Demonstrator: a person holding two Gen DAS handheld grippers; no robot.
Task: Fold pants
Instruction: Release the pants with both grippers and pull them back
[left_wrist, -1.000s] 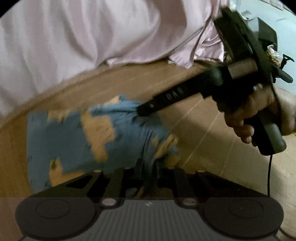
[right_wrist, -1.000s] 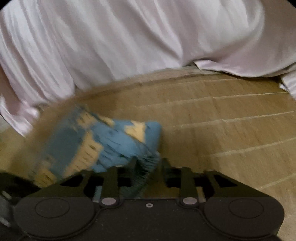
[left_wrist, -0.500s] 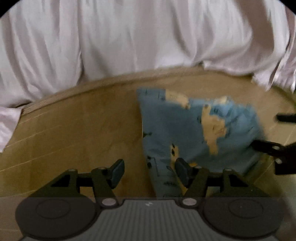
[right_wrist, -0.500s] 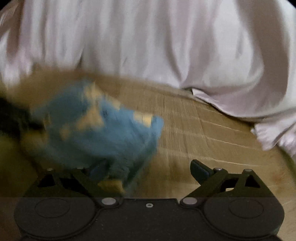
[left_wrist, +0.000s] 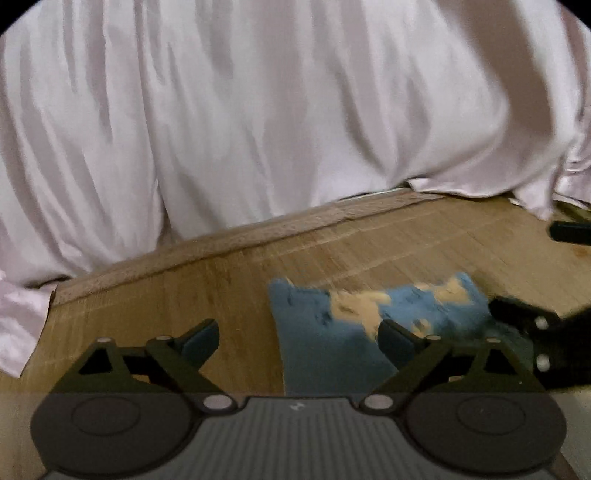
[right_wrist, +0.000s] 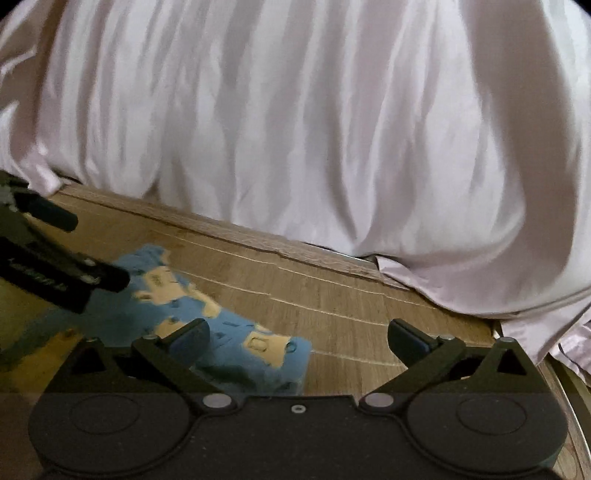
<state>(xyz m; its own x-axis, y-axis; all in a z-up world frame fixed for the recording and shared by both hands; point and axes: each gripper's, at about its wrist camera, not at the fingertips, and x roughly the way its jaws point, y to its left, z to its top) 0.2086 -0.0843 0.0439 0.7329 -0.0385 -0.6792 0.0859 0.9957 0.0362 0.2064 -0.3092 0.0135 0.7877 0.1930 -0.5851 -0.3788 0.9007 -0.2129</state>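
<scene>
Looks pretty much done: blue pants folded into a small bundle on the wood floor by the white sheet, left gripper and right gripper both wide open, holding nothing, maybe just tidying left.
</scene>
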